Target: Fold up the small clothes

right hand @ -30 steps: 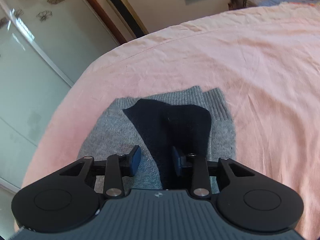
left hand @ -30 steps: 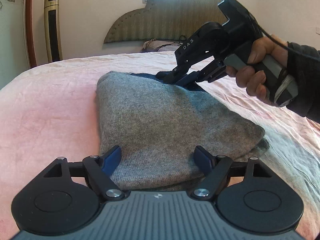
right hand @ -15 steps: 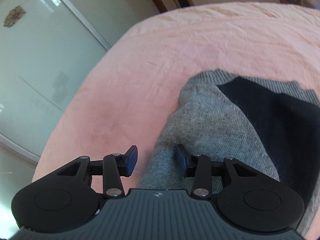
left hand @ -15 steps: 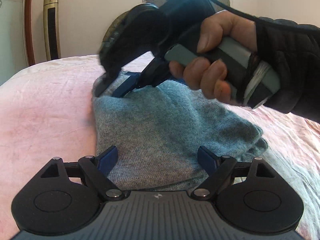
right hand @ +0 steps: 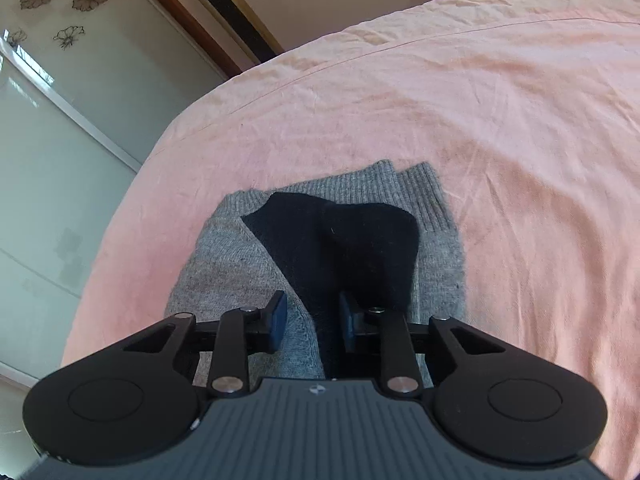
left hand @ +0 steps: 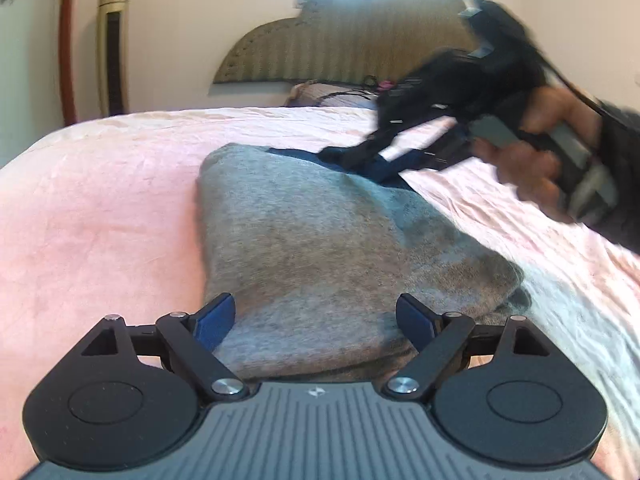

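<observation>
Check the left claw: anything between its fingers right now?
Yes. In the left wrist view, the near end of the folded grey sweater lies between the left claw's wide-open fingers; the pads don't press it.

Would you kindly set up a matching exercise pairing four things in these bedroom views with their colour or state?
Things:
1. bedsheet
2. folded sweater
3. left gripper
4. dark panel on the sweater

Descriptions:
A. grey knit
B. pink
C. navy, nearly black
D. fingers spread wide, either side of the sweater's near edge

Pairs: 1-B, 2-A, 3-D, 4-C
</observation>
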The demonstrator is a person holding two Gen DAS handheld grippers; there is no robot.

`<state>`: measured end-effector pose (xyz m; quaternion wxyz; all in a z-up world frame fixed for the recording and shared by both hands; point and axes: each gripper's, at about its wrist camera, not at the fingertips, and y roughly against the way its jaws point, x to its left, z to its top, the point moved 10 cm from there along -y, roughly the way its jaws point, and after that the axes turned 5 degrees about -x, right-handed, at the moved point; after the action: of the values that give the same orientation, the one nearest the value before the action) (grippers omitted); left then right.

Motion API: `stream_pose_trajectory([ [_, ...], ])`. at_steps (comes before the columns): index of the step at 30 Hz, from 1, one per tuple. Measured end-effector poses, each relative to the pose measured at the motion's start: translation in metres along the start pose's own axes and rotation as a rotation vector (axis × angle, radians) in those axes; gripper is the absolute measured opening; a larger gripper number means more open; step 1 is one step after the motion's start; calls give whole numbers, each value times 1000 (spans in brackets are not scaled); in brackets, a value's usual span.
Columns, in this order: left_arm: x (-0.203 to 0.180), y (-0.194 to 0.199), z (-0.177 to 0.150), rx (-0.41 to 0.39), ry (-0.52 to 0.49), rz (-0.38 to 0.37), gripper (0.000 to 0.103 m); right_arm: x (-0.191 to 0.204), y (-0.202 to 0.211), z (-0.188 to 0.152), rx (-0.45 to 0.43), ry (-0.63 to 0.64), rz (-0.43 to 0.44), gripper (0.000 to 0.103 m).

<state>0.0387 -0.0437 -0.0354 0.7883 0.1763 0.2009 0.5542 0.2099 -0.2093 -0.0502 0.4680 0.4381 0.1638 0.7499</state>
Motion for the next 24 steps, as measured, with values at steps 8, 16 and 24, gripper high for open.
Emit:
stream_pose_trajectory([
  [8, 78, 6, -7, 97, 700, -192, 88, -33, 79, -64, 2, -66, 80, 74],
  [16, 45, -23, -19, 294, 724, -290, 19, -28, 74, -125, 134, -161, 185, 24],
  [24, 40, 8, -20, 277, 432, -189, 11, -25, 96, -131, 136, -23, 169, 18],
])
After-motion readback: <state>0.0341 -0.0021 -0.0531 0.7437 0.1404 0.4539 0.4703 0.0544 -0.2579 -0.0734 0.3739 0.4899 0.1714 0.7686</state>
